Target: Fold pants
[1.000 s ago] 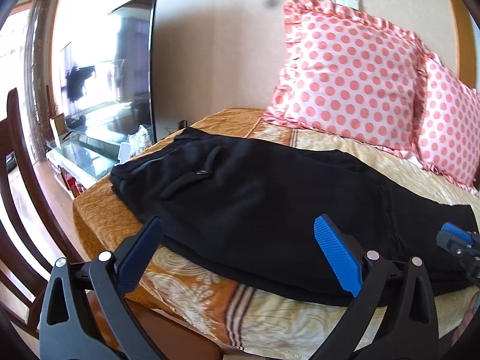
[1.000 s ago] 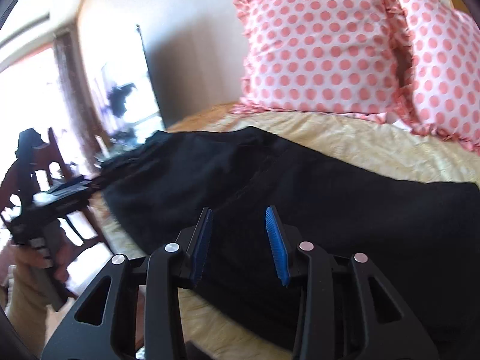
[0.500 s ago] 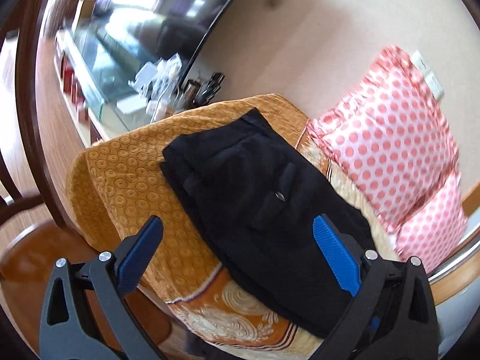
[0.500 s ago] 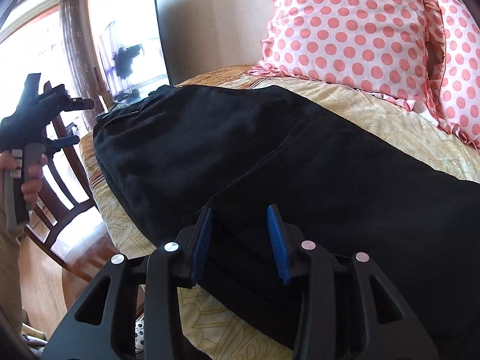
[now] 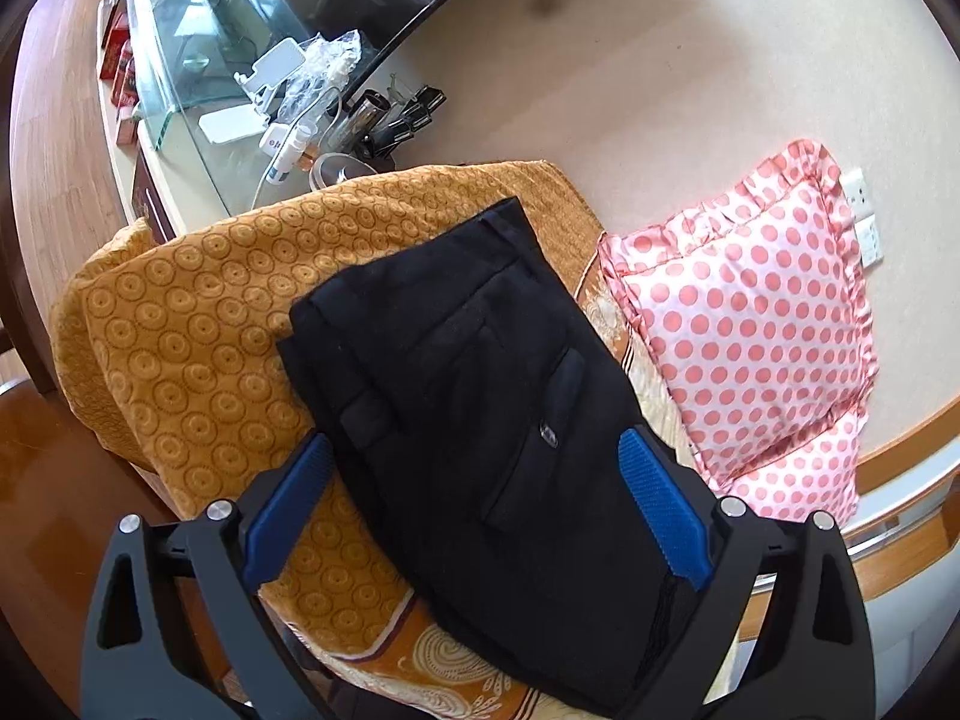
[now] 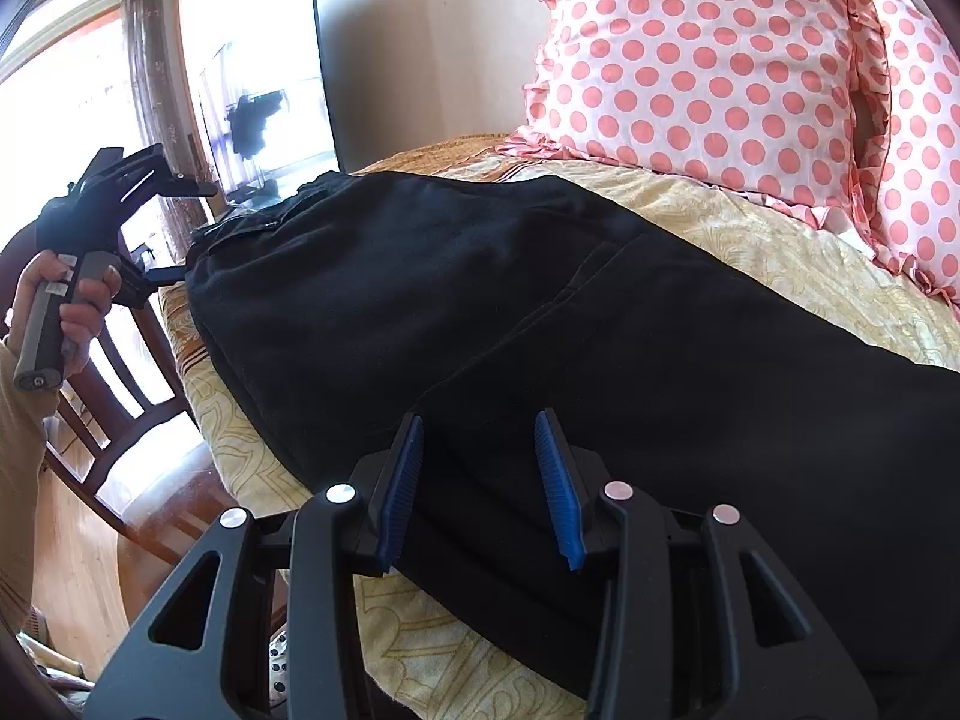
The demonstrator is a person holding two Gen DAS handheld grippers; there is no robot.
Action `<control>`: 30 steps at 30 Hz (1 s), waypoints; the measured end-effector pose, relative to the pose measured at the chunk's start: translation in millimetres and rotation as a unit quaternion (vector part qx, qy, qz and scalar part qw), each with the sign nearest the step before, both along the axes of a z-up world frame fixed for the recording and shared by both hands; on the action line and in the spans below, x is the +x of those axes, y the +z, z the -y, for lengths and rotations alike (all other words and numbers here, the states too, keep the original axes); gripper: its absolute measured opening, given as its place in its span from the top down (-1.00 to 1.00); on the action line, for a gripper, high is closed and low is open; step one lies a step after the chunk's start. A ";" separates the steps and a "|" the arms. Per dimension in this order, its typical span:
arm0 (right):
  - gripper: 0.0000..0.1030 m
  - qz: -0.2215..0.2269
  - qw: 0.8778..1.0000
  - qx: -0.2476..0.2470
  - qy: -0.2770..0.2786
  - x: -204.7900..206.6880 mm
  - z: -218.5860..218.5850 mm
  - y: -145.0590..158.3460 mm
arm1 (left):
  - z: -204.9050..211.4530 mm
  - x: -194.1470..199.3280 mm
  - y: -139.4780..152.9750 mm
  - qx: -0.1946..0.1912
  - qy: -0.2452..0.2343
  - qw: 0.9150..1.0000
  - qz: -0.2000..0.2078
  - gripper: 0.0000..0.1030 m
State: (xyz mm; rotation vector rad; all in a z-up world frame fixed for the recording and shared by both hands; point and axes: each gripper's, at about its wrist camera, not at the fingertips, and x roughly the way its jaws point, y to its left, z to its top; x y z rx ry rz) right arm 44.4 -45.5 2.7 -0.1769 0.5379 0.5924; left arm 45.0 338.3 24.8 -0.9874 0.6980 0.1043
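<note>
Black pants (image 5: 480,420) lie flat on the bed, folded lengthwise, waistband toward the orange blanket end; they also fill the right wrist view (image 6: 540,312). My left gripper (image 5: 474,510) is open wide and hovers above the waist end, looking down on the back pocket. It shows in the right wrist view (image 6: 120,180), held up at the far left. My right gripper (image 6: 480,474) is partly open, just above the near edge of the pants at mid-leg, holding nothing.
Two pink polka-dot pillows (image 6: 708,60) lean on the wall behind the pants. An orange blanket (image 5: 198,348) covers the bed end. A glass TV stand (image 5: 198,78) with clutter and a TV (image 6: 264,102) stand beyond it. A wooden chair (image 6: 120,372) is beside the bed.
My left gripper has risen and tilted downward over the waist end of the pants. My right gripper has edged closer to the pants' near edge. Both stayed open.
</note>
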 end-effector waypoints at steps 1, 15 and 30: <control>0.20 0.000 1.000 0.000 0.000 0.1 0.0 0.0 | -2.4 1.1 -0.4 -0.007 0.003 1.000 0.000 -0.85; 0.19 0.005 1.000 0.004 0.004 -0.2 0.8 -1.0 | 1.2 8.9 0.6 0.048 0.030 0.998 -0.021 -0.26; -0.14 0.029 0.998 0.054 -0.019 -23.8 44.4 11.0 | 32.8 7.9 45.4 0.129 0.018 0.991 0.014 0.82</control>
